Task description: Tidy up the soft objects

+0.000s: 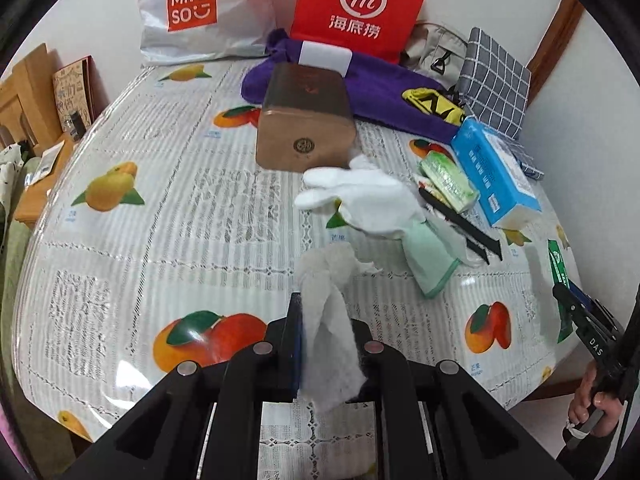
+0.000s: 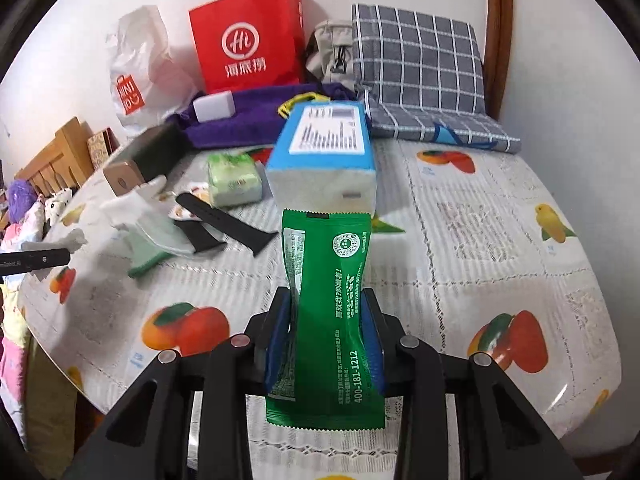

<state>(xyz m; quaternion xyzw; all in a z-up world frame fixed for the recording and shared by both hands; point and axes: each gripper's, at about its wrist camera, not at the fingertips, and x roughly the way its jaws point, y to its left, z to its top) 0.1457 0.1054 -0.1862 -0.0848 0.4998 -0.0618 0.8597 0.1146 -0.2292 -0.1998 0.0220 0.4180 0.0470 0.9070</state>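
Note:
My left gripper (image 1: 320, 320) is shut on a crumpled white tissue (image 1: 330, 320) and holds it above the table. A white glove with a pale green cuff (image 1: 376, 204) lies just beyond it, and shows at the left of the right wrist view (image 2: 140, 216). My right gripper (image 2: 328, 312) is shut on a green snack packet (image 2: 332, 304), held upright above the table. The packet and right gripper also show at the right edge of the left wrist view (image 1: 560, 288). A blue tissue pack (image 2: 324, 152) lies straight ahead of the packet.
A brown box (image 1: 306, 120), a green wipes pack (image 1: 448, 180), black straps (image 1: 464, 224), a purple towel (image 1: 376, 92), a checked grey cloth (image 2: 416, 72), a red bag (image 1: 360, 4) and a white MINISO bag (image 1: 192, 8) stand on the fruit-print tablecloth (image 1: 180, 220).

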